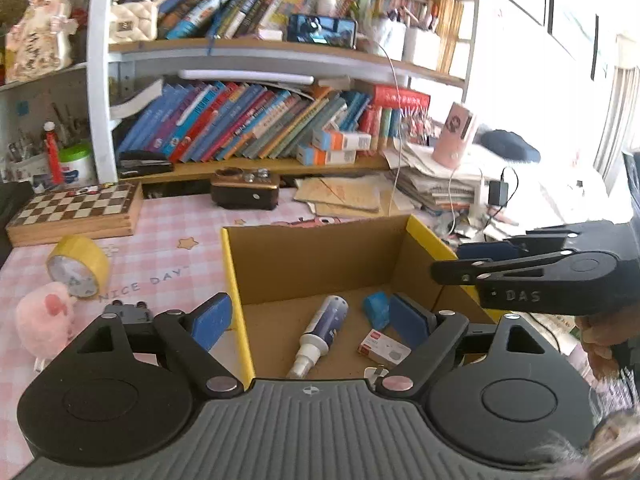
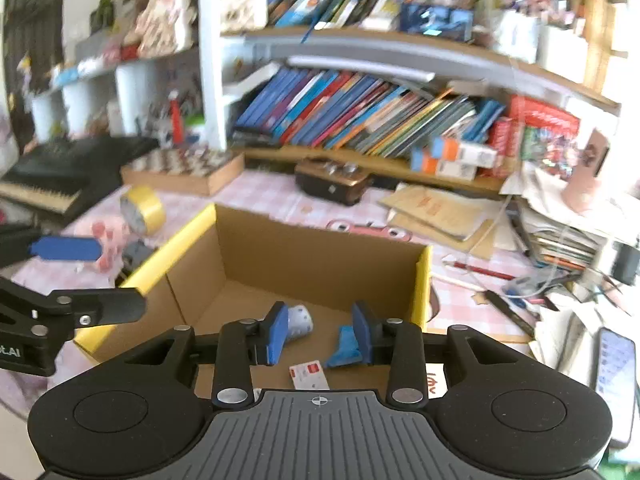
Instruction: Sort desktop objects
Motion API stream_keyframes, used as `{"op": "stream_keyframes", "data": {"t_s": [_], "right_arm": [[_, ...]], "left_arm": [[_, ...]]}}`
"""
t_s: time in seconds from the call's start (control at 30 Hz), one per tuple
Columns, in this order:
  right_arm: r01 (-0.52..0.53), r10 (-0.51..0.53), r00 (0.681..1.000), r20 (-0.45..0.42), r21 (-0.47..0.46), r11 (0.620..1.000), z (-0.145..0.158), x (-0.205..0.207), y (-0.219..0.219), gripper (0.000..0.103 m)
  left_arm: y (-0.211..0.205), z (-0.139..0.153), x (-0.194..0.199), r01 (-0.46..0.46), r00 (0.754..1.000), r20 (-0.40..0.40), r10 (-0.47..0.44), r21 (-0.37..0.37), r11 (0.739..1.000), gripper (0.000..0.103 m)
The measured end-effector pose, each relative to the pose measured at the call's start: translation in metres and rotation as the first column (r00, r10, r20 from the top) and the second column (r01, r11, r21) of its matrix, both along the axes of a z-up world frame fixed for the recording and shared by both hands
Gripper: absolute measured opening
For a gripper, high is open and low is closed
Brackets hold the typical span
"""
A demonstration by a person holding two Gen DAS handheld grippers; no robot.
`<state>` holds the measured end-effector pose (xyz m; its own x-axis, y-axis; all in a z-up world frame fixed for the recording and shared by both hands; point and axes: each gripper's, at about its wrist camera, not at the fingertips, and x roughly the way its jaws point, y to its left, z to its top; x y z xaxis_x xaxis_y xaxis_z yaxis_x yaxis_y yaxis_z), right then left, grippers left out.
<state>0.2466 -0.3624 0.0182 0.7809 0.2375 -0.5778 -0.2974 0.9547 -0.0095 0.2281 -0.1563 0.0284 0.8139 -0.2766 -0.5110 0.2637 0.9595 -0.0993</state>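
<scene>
A cardboard box with yellow rims [image 1: 236, 280] [image 2: 422, 280] stands on the pink checked desk. Inside lie a white and blue spray bottle [image 1: 320, 332] [image 2: 300, 322], a blue crumpled item [image 1: 377, 308] [image 2: 345, 350] and a small red and white packet [image 1: 382, 349] [image 2: 309, 376]. My left gripper [image 1: 310, 320] is open and empty, straddling the box's left wall. My right gripper [image 2: 320, 334] is open and empty above the box's inside; it shows in the left wrist view [image 1: 472, 260] over the box's right wall. A yellow tape roll [image 1: 78, 266] [image 2: 144, 210] and pink plush [image 1: 44, 322] [image 2: 106, 240] lie left of the box.
A chessboard box [image 1: 76, 212], a brown device [image 1: 246, 190] and paper stacks [image 1: 432, 188] lie behind the box. Bookshelves rise at the back. A small dark object [image 1: 128, 312] sits by the plush. A phone [image 2: 614, 376], pens and cables lie right of the box.
</scene>
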Motion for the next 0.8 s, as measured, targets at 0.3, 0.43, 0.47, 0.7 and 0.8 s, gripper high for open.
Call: {"op": "stream_keyframes", "data": {"t_s": [0.3,0.43,0.47,0.7,0.8], "right_arm": [[0.112,-0.114,0.993,0.025,0.042,0.993,0.01,-0.037,0.002,0.036],[0.161,-0.162,0.987,0.021,0.049,0.986,0.009,-0.054,0.008,0.037],[0.172,-0.173,0.985,0.017,0.051,0.984,0.008,-0.058,0.01,0.037],[0.233,-0.232,0.973,-0.012,0.058,0.971,0.0,-0.086,0.028,0.037],[0.251,-0.25,0.968,-0.022,0.06,0.966,-0.003,-0.099,0.038,0.037]], "left_arm": [[0.023,0.005,-0.03,0.002,1.0,0.025,-0.002,-0.01,1.0,0.088],[0.037,0.004,-0.043,0.003,1.0,0.02,-0.003,-0.024,1.0,0.088],[0.04,0.003,-0.046,0.003,1.0,0.018,-0.003,-0.023,1.0,0.088],[0.061,-0.003,-0.064,0.018,1.0,0.0,-0.018,-0.017,1.0,0.089],[0.07,-0.005,-0.072,0.023,1.0,-0.003,-0.023,-0.022,1.0,0.089]]}}
